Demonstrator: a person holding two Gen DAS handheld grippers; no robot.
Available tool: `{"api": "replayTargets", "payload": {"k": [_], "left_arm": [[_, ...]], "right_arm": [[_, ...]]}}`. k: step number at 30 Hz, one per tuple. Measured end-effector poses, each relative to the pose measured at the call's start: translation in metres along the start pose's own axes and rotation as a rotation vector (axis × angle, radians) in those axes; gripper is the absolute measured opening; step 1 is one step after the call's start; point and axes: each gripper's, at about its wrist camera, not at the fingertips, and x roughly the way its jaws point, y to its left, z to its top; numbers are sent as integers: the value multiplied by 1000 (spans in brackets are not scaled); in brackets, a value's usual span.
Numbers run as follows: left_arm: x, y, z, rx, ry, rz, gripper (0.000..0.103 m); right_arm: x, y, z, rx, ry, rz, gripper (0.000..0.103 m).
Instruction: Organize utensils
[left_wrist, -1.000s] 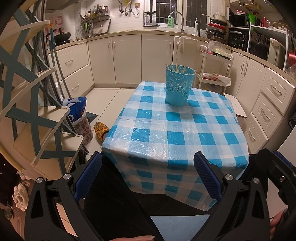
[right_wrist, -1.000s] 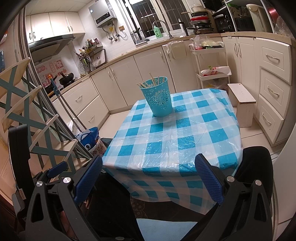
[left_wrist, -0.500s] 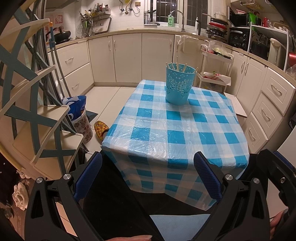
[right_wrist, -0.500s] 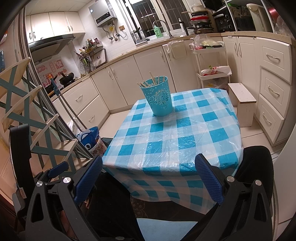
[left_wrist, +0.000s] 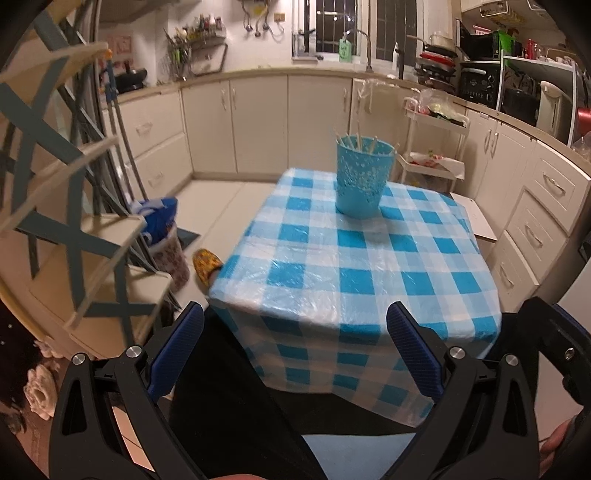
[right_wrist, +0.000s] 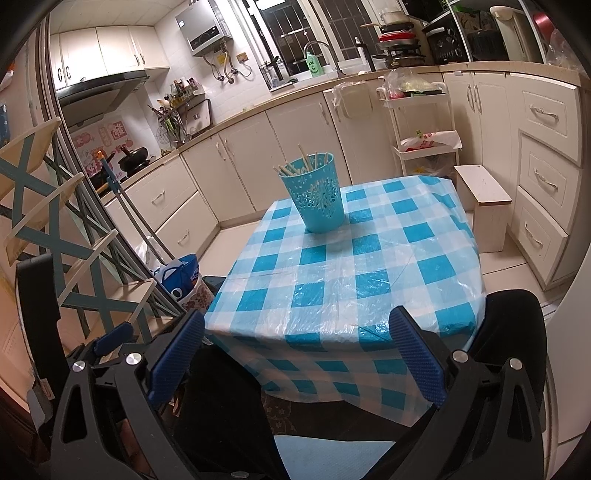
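A blue perforated utensil cup (left_wrist: 360, 177) (right_wrist: 316, 192) stands upright at the far end of a table with a blue-and-white checked cloth (left_wrist: 354, 266) (right_wrist: 332, 273). Several wooden chopsticks (right_wrist: 303, 164) stick out of its top. My left gripper (left_wrist: 295, 325) hangs open before the table's near edge, nothing between its blue pads. My right gripper (right_wrist: 297, 328) is likewise open and empty, short of the same near edge. The left gripper's body (right_wrist: 110, 338) shows at the lower left of the right wrist view.
A wooden folding rack (left_wrist: 66, 206) stands to the left with bags (left_wrist: 162, 229) and a slipper (left_wrist: 207, 264) on the floor beside it. Cream cabinets (right_wrist: 236, 162) ring the room. A white trolley (right_wrist: 421, 122) and a small stool (right_wrist: 484, 206) sit right of the table.
The left wrist view has tilted down and shifted slightly, so the cup sits lower and further right in it. The right gripper has held still. Both stay open.
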Motion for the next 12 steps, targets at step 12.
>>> {"api": "replayTargets", "payload": {"k": [12], "left_arm": [[4, 1, 12, 4, 41, 7, 95]], "right_arm": [[-5, 1, -2, 2, -2, 0, 96]]}}
